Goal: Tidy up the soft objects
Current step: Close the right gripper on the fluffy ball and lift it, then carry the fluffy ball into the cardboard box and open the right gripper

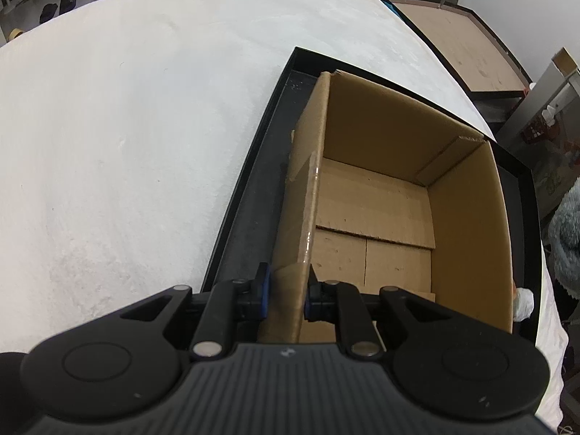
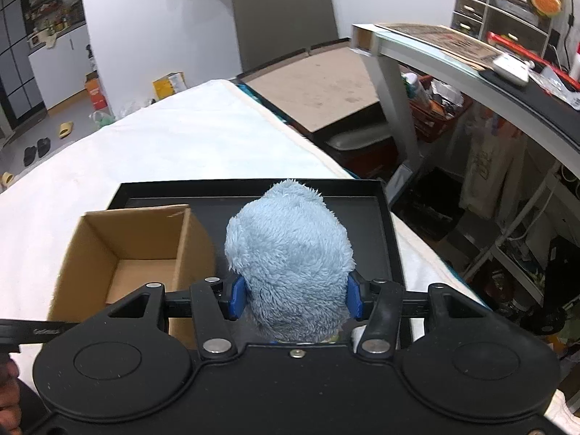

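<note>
An open brown cardboard box stands empty in a shallow black tray on a white cloth. My left gripper is shut on the box's near left wall, one pad on each side of the cardboard. In the right wrist view my right gripper is shut on a fluffy light-blue plush toy, held above the tray just right of the box. The same plush shows at the right edge of the left wrist view.
The white cloth covers the surface left of and beyond the tray. A brown tabletop and a grey chair stand beyond the cloth. Cluttered shelves and a glass desk fill the right side. Slippers lie on the floor far left.
</note>
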The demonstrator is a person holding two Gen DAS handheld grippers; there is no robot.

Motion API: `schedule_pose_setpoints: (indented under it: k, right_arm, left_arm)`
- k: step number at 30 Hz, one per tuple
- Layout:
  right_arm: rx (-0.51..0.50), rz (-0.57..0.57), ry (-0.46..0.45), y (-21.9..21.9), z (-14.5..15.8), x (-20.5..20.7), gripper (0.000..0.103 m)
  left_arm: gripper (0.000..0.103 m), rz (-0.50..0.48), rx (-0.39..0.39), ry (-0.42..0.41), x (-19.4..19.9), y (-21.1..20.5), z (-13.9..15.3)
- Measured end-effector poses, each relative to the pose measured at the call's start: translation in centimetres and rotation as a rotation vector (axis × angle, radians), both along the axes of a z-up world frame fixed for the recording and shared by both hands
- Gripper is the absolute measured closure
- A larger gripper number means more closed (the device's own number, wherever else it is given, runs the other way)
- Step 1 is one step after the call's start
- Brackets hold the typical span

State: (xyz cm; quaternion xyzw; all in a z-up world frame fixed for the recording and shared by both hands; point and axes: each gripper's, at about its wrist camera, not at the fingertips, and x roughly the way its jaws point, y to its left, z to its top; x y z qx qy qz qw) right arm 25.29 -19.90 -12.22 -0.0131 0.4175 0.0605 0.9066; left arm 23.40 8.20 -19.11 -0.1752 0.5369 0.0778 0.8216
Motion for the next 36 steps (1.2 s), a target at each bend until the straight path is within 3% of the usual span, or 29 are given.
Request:
schedule_pose_setpoints:
  k: [14,34,36]
  right_arm:
    - [0.015,0.134,-0.016,7.6,2.2,-0.6,0.053]
    - [0.017,0.221,0.055,14.2,-0.1,1.0,0.052]
    - [0.042,0.228,0.062,14.6,-0.2,1.4,0.046]
  left_arm:
    - [0.088,0.013,-0.056,-0.005,0.3,1.4,-0.4]
    - [0.087,0.022,-0.122,0.001,0.1,2.6,-0.7]
    - [0.087,0.027,-0.131,0.001,0.1,2.8,-0.8]
